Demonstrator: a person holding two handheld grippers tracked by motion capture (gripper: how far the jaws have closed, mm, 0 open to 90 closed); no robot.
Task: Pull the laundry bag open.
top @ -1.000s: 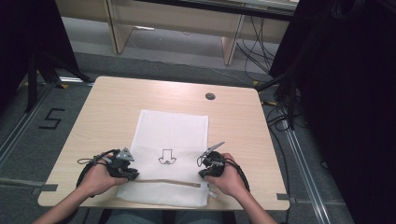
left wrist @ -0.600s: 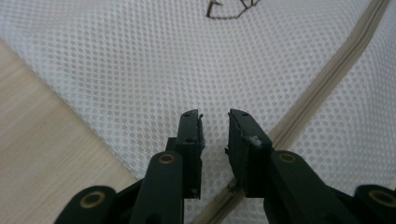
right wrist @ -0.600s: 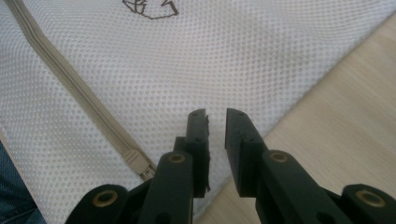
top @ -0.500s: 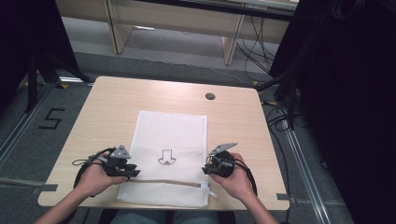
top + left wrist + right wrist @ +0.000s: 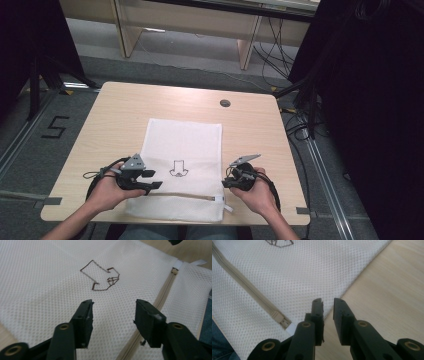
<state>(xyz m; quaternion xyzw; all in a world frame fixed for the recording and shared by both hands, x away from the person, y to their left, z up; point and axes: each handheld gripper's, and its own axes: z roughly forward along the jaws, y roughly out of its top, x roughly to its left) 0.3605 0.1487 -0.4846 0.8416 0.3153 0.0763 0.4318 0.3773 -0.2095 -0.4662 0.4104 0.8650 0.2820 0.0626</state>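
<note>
Currently: Mesh Bag Flat, Both Grippers at Its Near End

The white mesh bag (image 5: pixel 182 167) lies flat on the wooden table (image 5: pixel 100 120), near the front edge. Its beige zipper (image 5: pixel 160 298) runs across the near end. The left gripper (image 5: pixel 113 312) hovers over the mesh, jaws wide apart. The right gripper (image 5: pixel 328 306) sits at the bag's right edge, jaws narrowly apart, holding nothing.

Black "5" on floor (image 5: pixel 56 127) left of table (image 5: pixel 115 107).
</note>
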